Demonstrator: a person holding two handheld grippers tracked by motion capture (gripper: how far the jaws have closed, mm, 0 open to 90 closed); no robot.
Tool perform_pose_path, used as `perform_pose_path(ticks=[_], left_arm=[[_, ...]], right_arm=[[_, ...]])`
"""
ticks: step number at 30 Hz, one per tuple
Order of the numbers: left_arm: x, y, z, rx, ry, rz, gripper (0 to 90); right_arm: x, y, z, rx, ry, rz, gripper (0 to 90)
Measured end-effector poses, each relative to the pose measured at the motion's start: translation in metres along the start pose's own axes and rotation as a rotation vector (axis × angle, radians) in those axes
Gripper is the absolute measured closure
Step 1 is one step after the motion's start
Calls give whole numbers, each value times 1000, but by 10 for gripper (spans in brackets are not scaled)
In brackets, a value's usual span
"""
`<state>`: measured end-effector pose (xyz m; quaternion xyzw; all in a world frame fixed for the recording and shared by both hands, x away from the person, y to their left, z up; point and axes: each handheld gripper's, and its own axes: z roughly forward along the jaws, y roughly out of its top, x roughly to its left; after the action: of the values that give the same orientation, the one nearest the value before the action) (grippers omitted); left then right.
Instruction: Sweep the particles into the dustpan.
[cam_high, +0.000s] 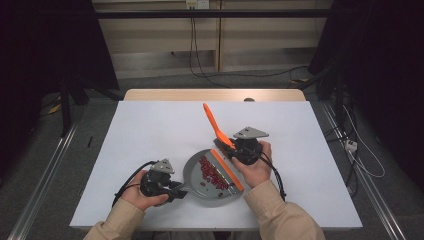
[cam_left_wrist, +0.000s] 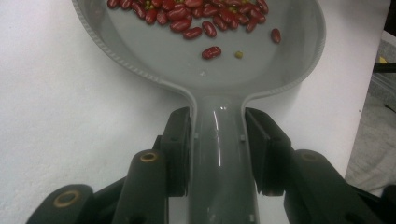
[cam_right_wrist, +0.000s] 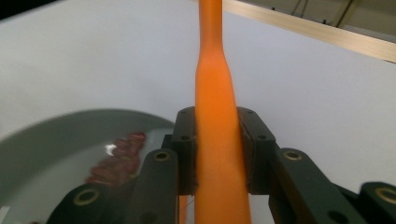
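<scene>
The grey dustpan (cam_high: 197, 172) lies on the white table (cam_high: 150, 130) near the person's edge, red beans (cam_high: 212, 172) heaped inside against the orange brush (cam_high: 220, 137). The left gripper (cam_high: 177, 191) clamps the pan's handle; the right gripper (cam_high: 235, 150) clamps the brush's handle.

A white surface (cam_high: 150, 130) with a pale wooden far edge (cam_high: 215, 94) stands on a grey carpeted floor (cam_high: 165, 80). Behind it runs a beige panelled wall (cam_high: 160, 35), with black cables (cam_high: 200, 60) hanging down it. Dark curtains (cam_high: 45, 45) close both sides, and metal rails (cam_high: 45, 170) lie along the floor.
</scene>
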<state>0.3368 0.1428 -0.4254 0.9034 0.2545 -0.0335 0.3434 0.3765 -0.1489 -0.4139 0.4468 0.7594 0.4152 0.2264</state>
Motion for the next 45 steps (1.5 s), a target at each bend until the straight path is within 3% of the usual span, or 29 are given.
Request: perform_pose_path(ticks=[2,4,7,8,9,11,12,14,16,20,25,27,29,31,34,36,39,41,45], left_arm=[[0,0,0,1,-3,-3,629],[1,0,0,2,-3,-3,628],[0,0,0,-1,-1,-1,629],[0,0,0,-2,-1,-1,628],[0,0,0,-3,-1,-2,628],[1,0,0,1,-1,-1,628],[1,-1,0,2,-1,-3,628],[1,-1,0,-2,-1,-2,628],[0,-1,0,-6,1,1,627],[0,-2,0,-10,3,6,624],[-3,-2,-2,-13,21,9,574],[-4,-2,-2,-14,26,16,567],[-5,-1,1,-4,41,27,552],[-6,0,4,4,47,33,551],[-9,2,7,-9,49,38,556],[-8,3,10,2,54,47,571],[-7,3,13,13,60,55,625],[-8,2,13,-6,58,63,628],[-8,-2,13,-34,71,82,631]], right_arm=[[0,-6,5,20,-31,-18,717],[3,-10,7,-4,-14,-9,716],[16,-9,9,18,22,-26,714],[20,-8,8,23,12,-44,714],[22,-7,7,22,22,-40,714],[22,-5,2,-17,70,30,717],[23,-3,0,-18,81,40,716],[24,-1,-3,-26,74,4,716],[20,1,-5,-37,81,17,716],[6,1,-7,-36,34,29,716],[-8,-8,0,6,-61,1,716],[-4,-13,4,-8,-38,17,715],[6,-12,4,6,-32,-15,714],[16,-11,5,9,15,-9,714],[24,-9,3,-2,29,-27,714],[22,-6,0,-22,84,48,716],[21,-4,-4,-21,65,28,716],[15,-4,-6,-30,79,65,715],[5,-5,-11,-30,60,67,715]])
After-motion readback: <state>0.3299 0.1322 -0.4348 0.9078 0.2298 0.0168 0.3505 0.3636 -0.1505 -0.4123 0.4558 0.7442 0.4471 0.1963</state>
